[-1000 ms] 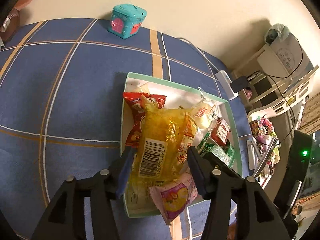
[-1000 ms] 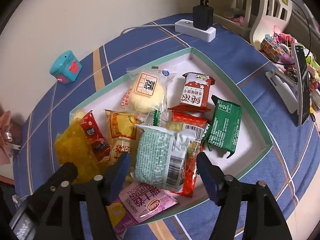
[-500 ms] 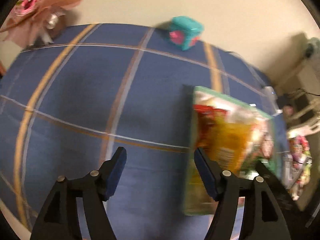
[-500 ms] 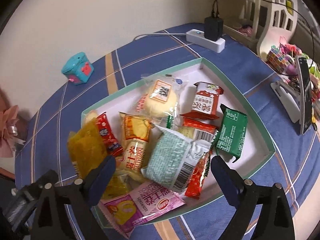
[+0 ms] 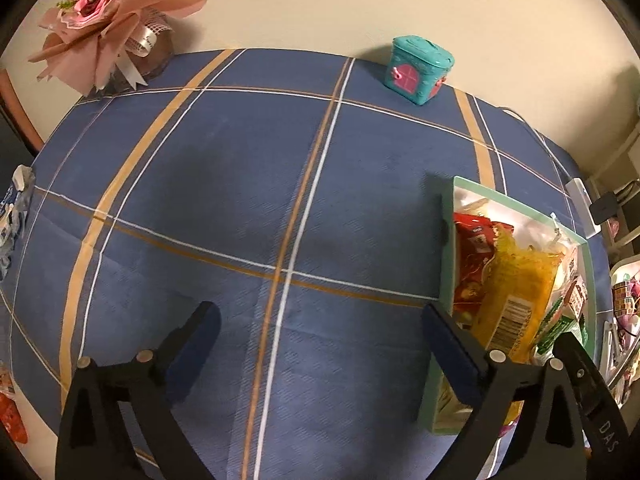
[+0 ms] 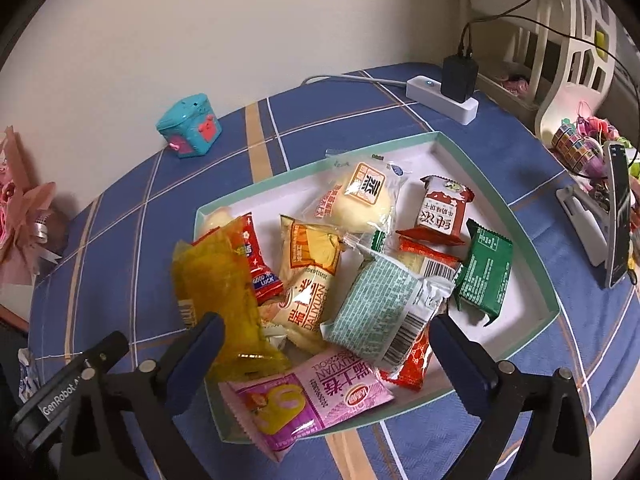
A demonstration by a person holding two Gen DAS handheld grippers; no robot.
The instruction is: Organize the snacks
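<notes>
1 tray (image 6: 496, 184), about 11 snack packets (image 6: 380, 312), 1 teal box (image 6: 190, 126).

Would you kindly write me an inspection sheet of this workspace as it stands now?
Surface: blue plaid tablecloth, mostly bare left of the tray.
Job's things: teal-rimmed tray piled with packets, among them a yellow packet, a pale green packet and a pink packet overhanging the near rim.
Clutter: teal toy box, pink bouquet.
Grippers: left gripper and right gripper open, jaws just widened, nothing gripped.
Cables: power strip with black charger.
Surroundings: cream wall, white shelf unit.
</notes>
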